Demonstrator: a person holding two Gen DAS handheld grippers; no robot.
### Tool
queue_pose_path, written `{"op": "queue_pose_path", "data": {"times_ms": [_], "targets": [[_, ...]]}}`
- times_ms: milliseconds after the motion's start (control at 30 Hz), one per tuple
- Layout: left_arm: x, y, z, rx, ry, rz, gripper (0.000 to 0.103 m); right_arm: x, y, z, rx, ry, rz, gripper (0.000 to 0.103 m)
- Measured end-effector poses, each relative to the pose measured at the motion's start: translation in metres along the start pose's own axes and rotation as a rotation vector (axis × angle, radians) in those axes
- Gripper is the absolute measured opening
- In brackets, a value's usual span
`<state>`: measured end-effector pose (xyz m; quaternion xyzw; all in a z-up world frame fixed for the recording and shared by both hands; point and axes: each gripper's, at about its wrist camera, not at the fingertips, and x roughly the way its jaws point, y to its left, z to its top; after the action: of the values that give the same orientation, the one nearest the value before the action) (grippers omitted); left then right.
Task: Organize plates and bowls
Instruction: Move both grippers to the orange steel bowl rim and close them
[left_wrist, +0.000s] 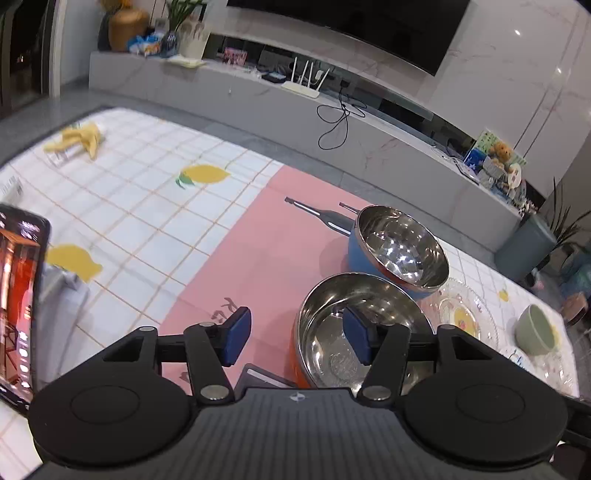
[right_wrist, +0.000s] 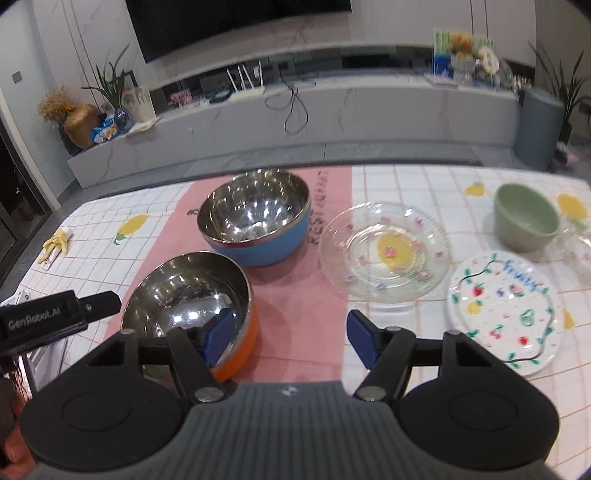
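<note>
Three bowls on the bench (right_wrist: 406, 177): orange steel bowl (right_wrist: 192, 295), blue steel bowl (right_wrist: 255, 221), green bowl (right_wrist: 526, 218), two plates, glass plate (right_wrist: 384, 251) and fruit-painted plate (right_wrist: 506, 310), left hand-held gripper (left_wrist: 295, 338) and right hand-held gripper (right_wrist: 291, 338) both apart, holding nothing.

In my right wrist view, two steel bowls sit on the table runner (right_wrist: 295, 295): the nearer bowl (right_wrist: 188, 299) at lower left of the frame, the farther bowl (right_wrist: 255, 218) just behind it toward centre. Right of the farther bowl lies a glass plate (right_wrist: 384, 251), and a printed plate (right_wrist: 506, 310) lies at lower right. A small bowl (right_wrist: 526, 218) stands behind the printed plate at upper right.
</note>
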<state>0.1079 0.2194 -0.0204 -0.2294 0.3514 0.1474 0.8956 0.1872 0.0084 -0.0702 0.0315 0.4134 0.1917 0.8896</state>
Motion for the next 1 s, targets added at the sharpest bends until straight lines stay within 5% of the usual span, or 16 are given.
{"op": "queue_pose_path", "data": {"times_ms": [233,367,600,1000], "targets": [[0.027,0.004,-0.006,-0.055,0.06,0.001,0.07,0.028,0.008,0.002,0.049,0.068,0.019,0.067],[0.035,0.002,-0.011,-0.062,0.069,0.016,0.053,0.04,0.009,-0.001,0.063,0.099,0.022,0.055],[0.035,-0.003,-0.013,-0.076,0.083,0.013,0.011,0.045,0.004,-0.004,0.142,0.143,0.098,0.013],[-0.018,-0.04,-0.03,0.003,0.049,-0.013,0.007,-0.022,-0.012,-0.013,0.152,0.091,0.065,0.012]]}}
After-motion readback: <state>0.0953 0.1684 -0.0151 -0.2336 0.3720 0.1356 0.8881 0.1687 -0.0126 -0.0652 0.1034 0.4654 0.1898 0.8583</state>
